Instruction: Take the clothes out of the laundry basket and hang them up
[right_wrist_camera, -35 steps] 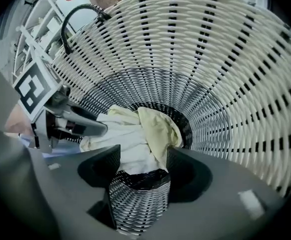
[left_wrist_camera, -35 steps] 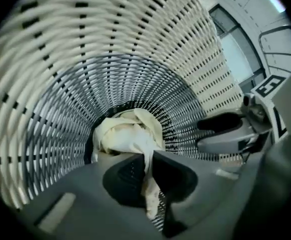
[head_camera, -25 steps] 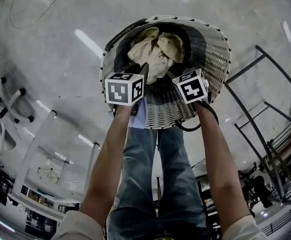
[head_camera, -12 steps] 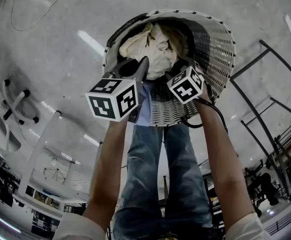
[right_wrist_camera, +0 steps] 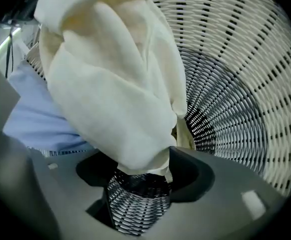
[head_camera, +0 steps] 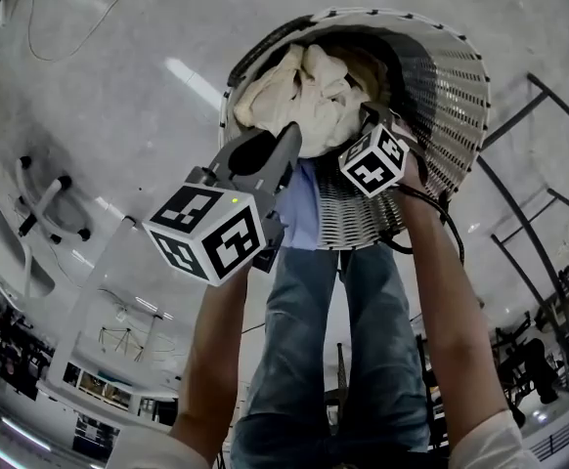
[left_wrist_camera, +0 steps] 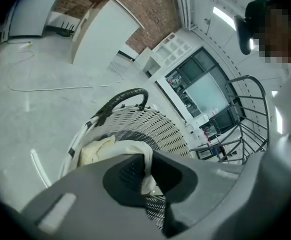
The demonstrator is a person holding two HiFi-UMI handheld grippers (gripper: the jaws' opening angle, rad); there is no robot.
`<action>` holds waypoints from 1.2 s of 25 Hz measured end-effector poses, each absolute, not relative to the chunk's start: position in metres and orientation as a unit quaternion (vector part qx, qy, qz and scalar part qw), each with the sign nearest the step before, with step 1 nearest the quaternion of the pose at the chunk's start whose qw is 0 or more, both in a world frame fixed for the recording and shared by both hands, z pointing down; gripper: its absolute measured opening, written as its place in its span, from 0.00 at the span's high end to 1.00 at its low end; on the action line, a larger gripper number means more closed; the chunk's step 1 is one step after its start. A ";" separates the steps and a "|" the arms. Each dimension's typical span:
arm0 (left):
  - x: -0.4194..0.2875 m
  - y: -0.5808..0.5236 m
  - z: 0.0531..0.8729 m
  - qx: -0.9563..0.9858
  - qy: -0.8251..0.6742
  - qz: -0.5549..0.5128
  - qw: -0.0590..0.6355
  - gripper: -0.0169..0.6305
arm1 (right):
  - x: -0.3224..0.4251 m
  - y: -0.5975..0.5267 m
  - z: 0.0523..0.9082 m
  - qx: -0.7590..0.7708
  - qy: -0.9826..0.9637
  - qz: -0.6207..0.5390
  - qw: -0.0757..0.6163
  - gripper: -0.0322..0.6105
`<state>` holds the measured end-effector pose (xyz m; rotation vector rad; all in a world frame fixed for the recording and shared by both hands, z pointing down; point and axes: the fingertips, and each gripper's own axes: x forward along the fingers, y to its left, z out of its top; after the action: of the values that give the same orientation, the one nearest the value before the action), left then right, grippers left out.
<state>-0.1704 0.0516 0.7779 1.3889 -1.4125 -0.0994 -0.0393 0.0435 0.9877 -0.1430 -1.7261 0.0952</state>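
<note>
Grey concrete floor [head_camera: 89, 66], white woven laundry basket [head_camera: 446, 76] at 12 o'clock with the crumpled cream garment [head_camera: 304, 91] bulging at its mouth, left tool [left_wrist_camera: 146, 170] and right tool [right_wrist_camera: 145, 166] both clamped on folds; soft, light, floppy stuff, so I'd grab a shoulder seam.

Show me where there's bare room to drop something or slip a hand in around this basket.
Free: the bare floor left of the laundry basket, up to the white cable; inside, the wicker wall right of the cream garment. Crowded: the basket's near rim, where the left gripper and right gripper pinch the garment, and the metal rack on its right.
</note>
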 end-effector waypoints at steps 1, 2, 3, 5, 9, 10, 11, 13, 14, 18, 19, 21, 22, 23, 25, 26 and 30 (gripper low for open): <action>-0.170 0.054 0.774 0.590 -0.595 -0.039 0.545 0.94 | -0.041 0.040 0.988 -0.058 -0.762 0.028 0.644 0.43; -0.171 0.056 0.771 0.594 -0.593 -0.038 0.542 0.94 | -0.044 0.036 0.988 -0.050 -0.768 0.015 0.639 0.49; -0.171 0.058 0.768 0.597 -0.592 -0.039 0.540 0.94 | -0.048 0.032 0.986 -0.040 -0.774 0.005 0.632 0.63; -0.173 0.059 0.765 0.600 -0.592 -0.040 0.537 0.94 | -0.055 0.025 0.980 -0.022 -0.785 -0.003 0.619 0.90; -0.178 0.060 0.764 0.599 -0.596 -0.041 0.533 0.94 | -0.056 0.020 0.969 -0.004 -0.791 0.008 0.612 0.90; -0.180 0.060 0.764 0.598 -0.598 -0.040 0.533 0.94 | -0.055 0.017 0.965 0.005 -0.792 0.013 0.610 0.90; -0.181 0.061 0.763 0.597 -0.599 -0.038 0.532 0.94 | -0.054 0.014 0.960 0.017 -0.794 0.020 0.607 0.90; -0.182 0.062 0.761 0.597 -0.599 -0.033 0.532 0.94 | -0.050 0.007 0.948 0.044 -0.800 0.037 0.597 0.90; -0.183 0.063 0.760 0.597 -0.599 -0.031 0.533 0.94 | -0.047 0.003 0.941 0.057 -0.802 0.044 0.593 0.90; -0.183 0.063 0.752 0.596 -0.600 -0.021 0.533 0.94 | -0.039 -0.008 0.917 0.093 -0.809 0.065 0.576 0.90; -0.184 0.062 0.750 0.596 -0.600 -0.019 0.533 0.94 | -0.041 -0.010 0.910 0.103 -0.815 0.076 0.565 0.90; -0.186 0.061 0.746 0.595 -0.603 -0.013 0.531 0.94 | -0.049 -0.015 0.897 0.126 -0.828 0.103 0.537 0.90; -0.187 0.061 0.744 0.595 -0.604 -0.011 0.530 0.94 | -0.052 -0.018 0.891 0.138 -0.831 0.118 0.525 0.90; -0.188 0.061 0.741 0.595 -0.605 -0.010 0.529 0.94 | -0.054 -0.019 0.887 0.148 -0.833 0.129 0.518 0.90; -0.191 0.062 0.736 0.594 -0.608 -0.008 0.527 0.94 | -0.058 -0.019 0.879 0.155 -0.832 0.130 0.516 0.90; -0.192 0.062 0.733 0.594 -0.608 -0.007 0.526 0.94 | -0.061 -0.019 0.875 0.153 -0.833 0.124 0.518 0.90; -0.191 0.063 0.728 0.594 -0.610 -0.002 0.525 0.94 | -0.059 -0.018 0.859 0.147 -0.835 0.109 0.519 0.90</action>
<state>-0.1910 0.0627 0.7280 1.4201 -1.4591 -0.0059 -0.0592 -0.0181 0.8589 0.3520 -2.0036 0.2612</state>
